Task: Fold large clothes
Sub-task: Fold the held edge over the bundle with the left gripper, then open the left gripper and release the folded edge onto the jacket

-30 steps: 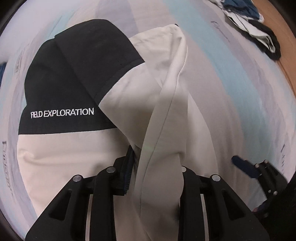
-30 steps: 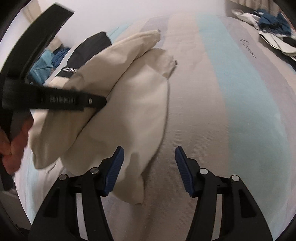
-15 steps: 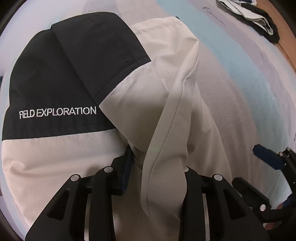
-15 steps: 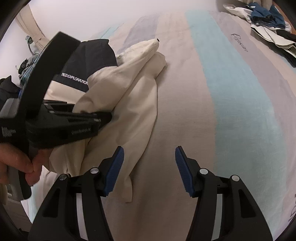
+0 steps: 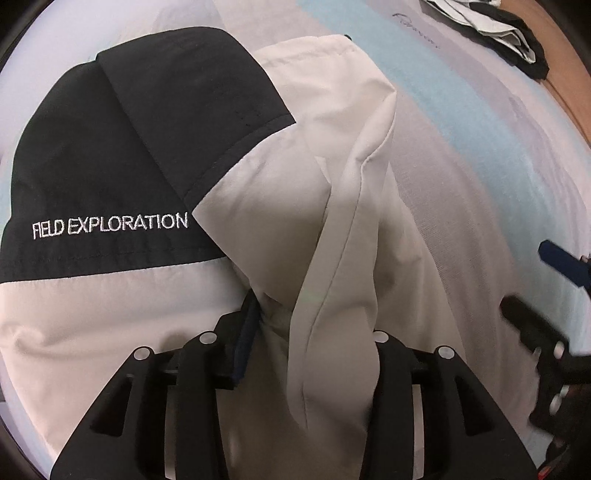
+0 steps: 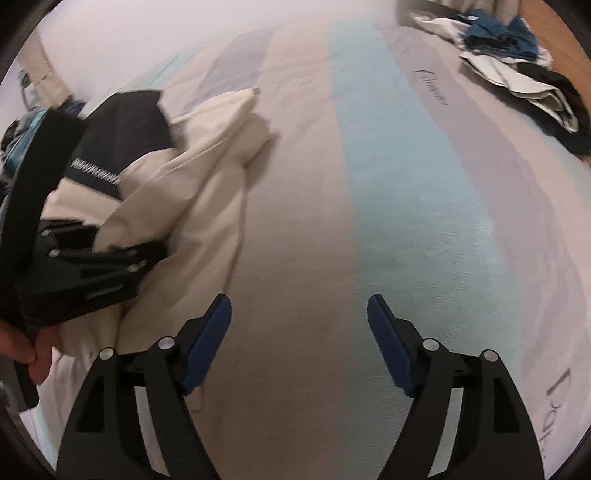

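A cream jacket (image 5: 110, 295) with a black shoulder panel lettered FIELD EXPLORATION lies bunched on the striped bed sheet (image 6: 388, 184). My left gripper (image 5: 314, 339) points down into it, and its jaws are opening with a thick cream fold still filling the gap from pad to pad. The fold hides its right finger. In the right wrist view the jacket (image 6: 207, 177) and the left gripper (image 6: 110, 266) sit at the left. My right gripper (image 6: 299, 332) hovers over bare sheet just right of the jacket's edge. Its jaws are opening and nothing is between them.
A pile of other clothes (image 6: 517, 74), white, blue and black, lies at the sheet's far right corner beside a strip of wooden floor (image 6: 561, 33). A person's hand (image 6: 33, 354) holds the left gripper at the left edge. Wide striped sheet stretches to the right of the jacket.
My right gripper has slid right, off the jacket's edge, and its jaws have widened. The left jaws have spread a little around the cream fold, which still stands between them.
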{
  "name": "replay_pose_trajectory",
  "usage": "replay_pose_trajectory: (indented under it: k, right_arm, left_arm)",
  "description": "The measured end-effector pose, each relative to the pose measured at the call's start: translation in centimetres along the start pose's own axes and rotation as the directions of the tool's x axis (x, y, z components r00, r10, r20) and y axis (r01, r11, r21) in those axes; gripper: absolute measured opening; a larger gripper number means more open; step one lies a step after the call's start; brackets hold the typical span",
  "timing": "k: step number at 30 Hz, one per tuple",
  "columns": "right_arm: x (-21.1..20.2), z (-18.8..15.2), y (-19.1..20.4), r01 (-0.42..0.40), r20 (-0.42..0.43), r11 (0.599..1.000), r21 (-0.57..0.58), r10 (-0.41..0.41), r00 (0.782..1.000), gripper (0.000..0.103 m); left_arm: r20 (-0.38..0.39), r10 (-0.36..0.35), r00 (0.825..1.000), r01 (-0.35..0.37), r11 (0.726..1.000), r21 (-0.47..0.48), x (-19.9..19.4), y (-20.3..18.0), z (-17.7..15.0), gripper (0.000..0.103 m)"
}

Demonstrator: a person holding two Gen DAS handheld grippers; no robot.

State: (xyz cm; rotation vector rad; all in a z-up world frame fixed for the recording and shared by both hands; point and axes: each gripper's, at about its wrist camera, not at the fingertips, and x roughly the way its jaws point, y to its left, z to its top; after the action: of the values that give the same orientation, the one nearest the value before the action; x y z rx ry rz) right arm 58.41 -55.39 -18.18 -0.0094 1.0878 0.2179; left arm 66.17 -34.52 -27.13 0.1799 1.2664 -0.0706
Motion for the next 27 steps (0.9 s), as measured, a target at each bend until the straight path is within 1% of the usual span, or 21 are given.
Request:
replay_pose_trajectory:
  k: [1, 2, 3, 4, 5, 6, 8, 10, 13, 16, 19, 21, 23, 25, 27]
  right_arm:
    - [-0.1, 0.1, -0.4, 0.009, 0.006, 1.0, 0.012, -0.009, 1.0, 0.073]
    - [-0.1, 0.2, -0.8, 0.019, 0.009, 1.0, 0.024, -0.019, 1.0, 0.073]
    - [-0.2, 0.3, -1.4, 0.031, 0.008, 0.999, 0.039, -0.031, 0.999, 0.073]
    - [-0.4, 0.1, -1.9, 0.034, 0.008, 0.998, 0.051, -0.034, 0.999, 0.073]
    - [-0.5, 0.0, -2.3, 0.035, 0.008, 0.997, 0.065, -0.035, 0.999, 0.073]
    - [-0.6, 0.0, -2.9, 0.032, 0.008, 0.996, 0.083, -0.033, 0.999, 0.073]
    - [-0.7, -0.3, -3.7, 0.032, 0.005, 0.995, 0.098, -0.033, 0.999, 0.073]
    - [-0.9, -0.6, -4.1, 0.034, 0.002, 0.995, 0.098, -0.035, 0.999, 0.073]
    - [-0.8, -0.8, -4.4, 0.033, -0.002, 0.995, 0.091, -0.033, 0.999, 0.073]
    - [-0.6, -1.0, -4.6, 0.027, -0.005, 0.995, 0.093, -0.026, 1.0, 0.073]
    - [-0.4, -1.3, -4.7, 0.028, -0.011, 0.993, 0.111, -0.027, 1.0, 0.073]
    - [-0.3, -1.4, -5.0, 0.031, -0.014, 0.992, 0.122, -0.03, 0.999, 0.073]
    - [-0.4, -1.5, -5.1, 0.032, -0.017, 0.991, 0.13, -0.03, 0.999, 0.073]
    - [-0.5, -1.7, -5.4, 0.036, -0.019, 0.99, 0.136, -0.034, 0.999, 0.073]
    - [-0.6, -1.7, -5.6, 0.04, -0.022, 0.99, 0.136, -0.037, 0.999, 0.073]
  left_arm:
    - [0.004, 0.008, 1.0, -0.008, 1.0, 0.004, 0.0, -0.3, -0.1, 0.042]
    - [0.007, 0.011, 1.0, -0.011, 1.0, -0.001, -0.2, -0.4, -0.1, 0.046]
    - [0.017, -0.001, 1.0, 0.002, 1.0, -0.02, -0.7, -0.4, 0.0, 0.058]
    - [0.037, -0.046, 0.998, 0.047, 0.998, -0.04, -1.3, -0.5, 0.1, 0.07]
    - [0.067, -0.109, 0.992, 0.113, 0.992, -0.061, -2.0, -0.4, 0.1, 0.088]
    - [0.094, -0.118, 0.989, 0.124, 0.99, -0.067, -2.6, -0.5, 0.0, 0.091]
    - [0.131, -0.104, 0.986, 0.111, 0.993, -0.048, -3.4, -1.2, -0.1, 0.097]
    - [0.113, -0.103, 0.988, 0.109, 0.993, -0.048, -3.1, -1.3, -0.2, 0.097]
    - [0.086, -0.106, 0.991, 0.113, 0.991, -0.076, -2.5, -1.1, 0.2, 0.097]
    - [0.07, -0.087, 0.994, 0.092, 0.994, -0.061, -2.0, -1.3, 0.4, 0.097]
    - [0.058, -0.063, 0.996, 0.066, 0.997, -0.049, -1.6, -2.4, 0.5, 0.097]
    - [0.062, -0.063, 0.996, 0.067, 0.996, -0.058, -1.8, -2.8, 0.7, 0.097]
    - [0.077, -0.083, 0.994, 0.088, 0.993, -0.073, -2.5, -3.3, 0.7, 0.097]
    - [0.098, -0.098, 0.99, 0.105, 0.992, -0.067, -3.4, -3.2, 0.4, 0.097]
    - [0.103, -0.102, 0.989, 0.109, 0.992, -0.067, -3.7, -3.3, 0.3, 0.097]
